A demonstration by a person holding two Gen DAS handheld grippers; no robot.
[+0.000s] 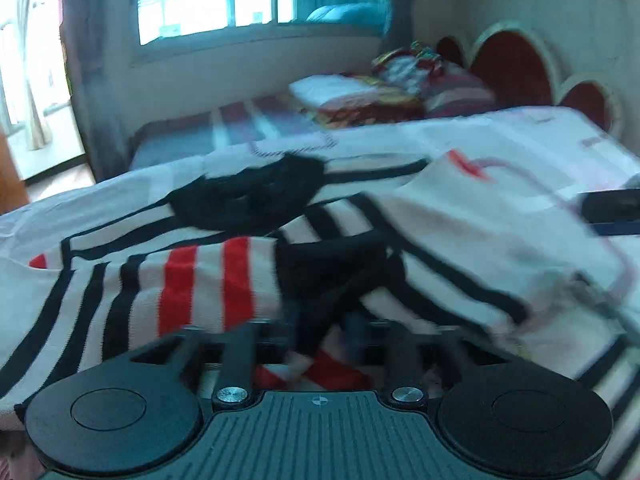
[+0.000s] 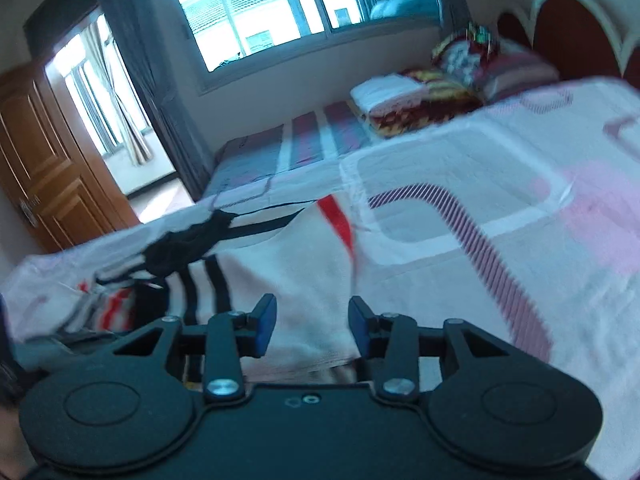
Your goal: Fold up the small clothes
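A person works over a bed with a pair of black two-finger tongs in each hand, and each view looks forward along one pair.

In the right wrist view, the right tongs [image 2: 312, 326] point down toward the bedding with their jaws standing apart. The blue-padded fingertips [image 2: 266, 322] press on nothing; only cloth lies below the gap. Directly ahead of and beneath them lies the small white knitted garment with black and red stripes [image 2: 292, 272], spread flat on the pale pink and white patterned bedsheet [image 2: 520, 184]. Its black collar [image 2: 188, 246] sits ahead and to the left of the tongs, and a red stripe shows just beyond their tips.

In the left wrist view, the picture is heavily blurred. The left tongs [image 1: 324, 344] sit low over the same striped garment [image 1: 192, 280], which fills the area ahead and to both sides. Their fingers are smeared against a dark fold of cloth, so whether they are apart or pinching fabric cannot be told. The black collar [image 1: 256, 196] lies ahead of them, slightly left. A folded white part of the garment [image 1: 480, 232] rises ahead to the right.

Far beyond both tongs, a stack of folded red, yellow and white blankets [image 2: 420, 100] rests near a red padded headboard [image 2: 568, 32] at the far right. A large window [image 2: 280, 8] lies straight ahead, and a brown wooden door [image 2: 44, 160] stands far left.
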